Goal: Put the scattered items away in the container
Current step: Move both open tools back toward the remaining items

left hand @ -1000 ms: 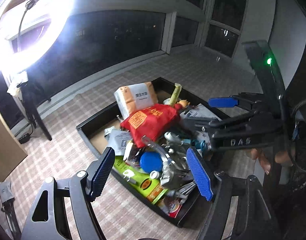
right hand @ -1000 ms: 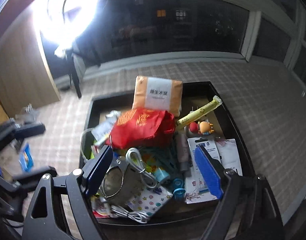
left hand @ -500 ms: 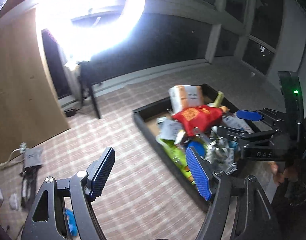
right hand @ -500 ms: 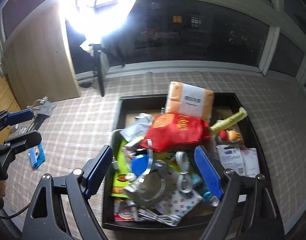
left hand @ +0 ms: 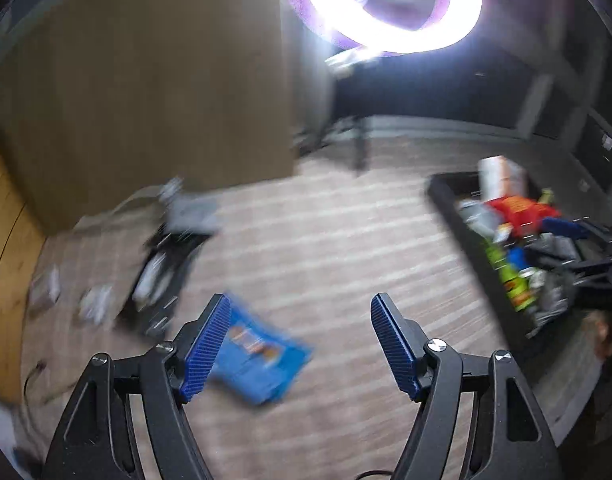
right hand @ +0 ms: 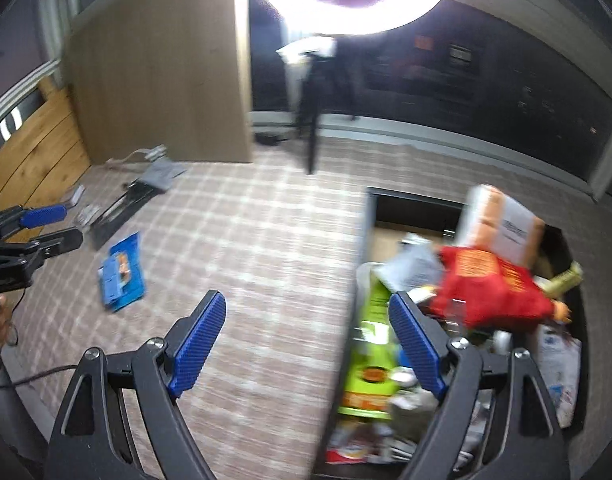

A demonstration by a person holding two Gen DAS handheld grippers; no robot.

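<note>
A flat blue packet [left hand: 262, 360] lies on the checked carpet just ahead of my open, empty left gripper [left hand: 302, 348], partly behind its left finger. It also shows in the right wrist view [right hand: 122, 274]. The black tray [right hand: 363, 240] is piled with items: a red bag [right hand: 489, 292], an orange-and-white pack [right hand: 501, 224], a green packet [right hand: 371, 356]. My right gripper [right hand: 307, 344] is open and empty, hovering over the tray's left wall. The left gripper [right hand: 46, 228] appears at the far left of that view. The tray [left hand: 465, 232] sits at the right of the left wrist view.
More loose items lie on the carpet: a grey pouch [left hand: 194, 212], a black object [left hand: 162, 272] and small white pieces [left hand: 96, 304] near the wooden panel [left hand: 146, 80]. A ring light on a stand [right hand: 311, 136] stands behind.
Both grippers have swung left, away from the tray. The left one now faces the blue packet on the carpet; the tray has slid to the right of both views.
</note>
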